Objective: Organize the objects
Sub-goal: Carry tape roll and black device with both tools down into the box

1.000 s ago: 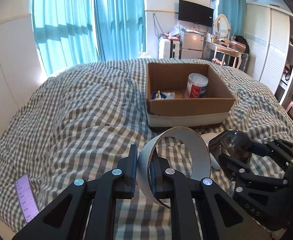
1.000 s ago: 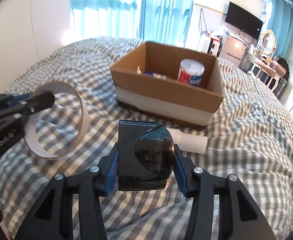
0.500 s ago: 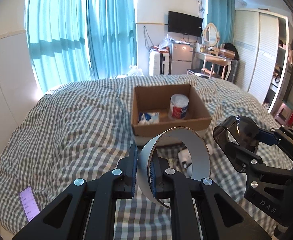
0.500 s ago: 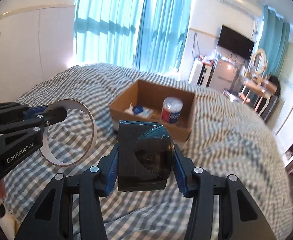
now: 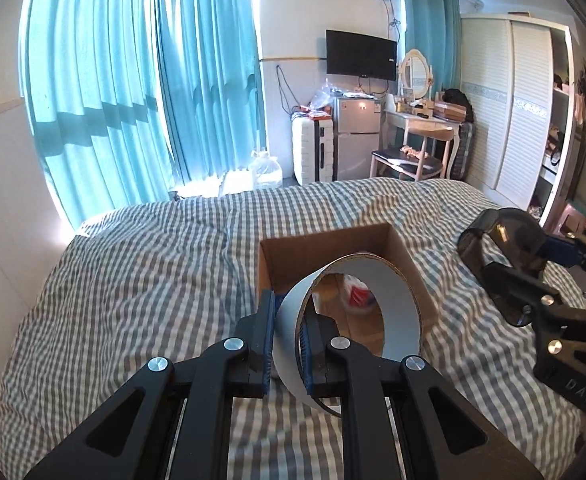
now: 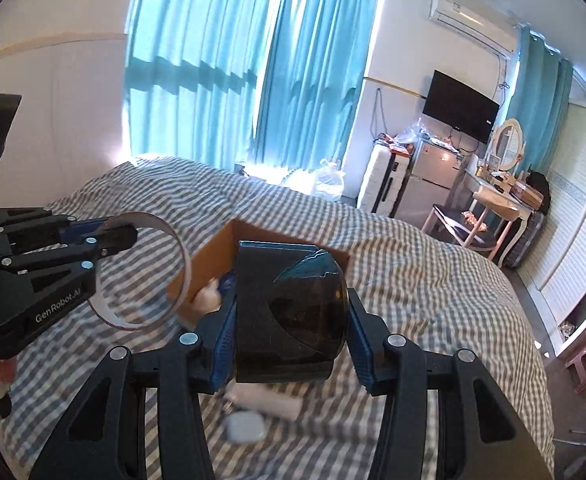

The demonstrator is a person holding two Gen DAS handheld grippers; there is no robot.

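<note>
Tape ring (image 5: 357, 312), a wide white band with a cardboard-brown inner face, is gripped by its wall between the fingers of the left tongs (image 5: 289, 336) and is held on edge above the checked bed (image 5: 141, 280). Through its opening, part of a red and white container (image 5: 357, 294) inside the cardboard box (image 5: 409, 268) is seen. From the right wrist view the same ring (image 6: 185, 264) is seen edge-on, held just in front of the near corner of the box (image 6: 209, 264).

A dark, smoky translucent case (image 6: 293, 316) with one rounded side is clamped between the blue-padded fingers of the right tongs (image 6: 291, 340); it fills the gap between them and hides most of the box behind it. In the left wrist view this case (image 5: 497, 236) is seen to the right of the box, held clear of the bedding by the right tongs (image 5: 509, 264).

Below the case, a white tube-shaped item (image 6: 269, 398) and a small pale rounded item (image 6: 245, 428) lie on the quilt, both blurred.

Beyond the bed, teal curtains (image 5: 133, 92), a wall television (image 5: 361, 55), a small fridge (image 5: 355, 136) and a white wardrobe (image 5: 505, 112) are visible.
</note>
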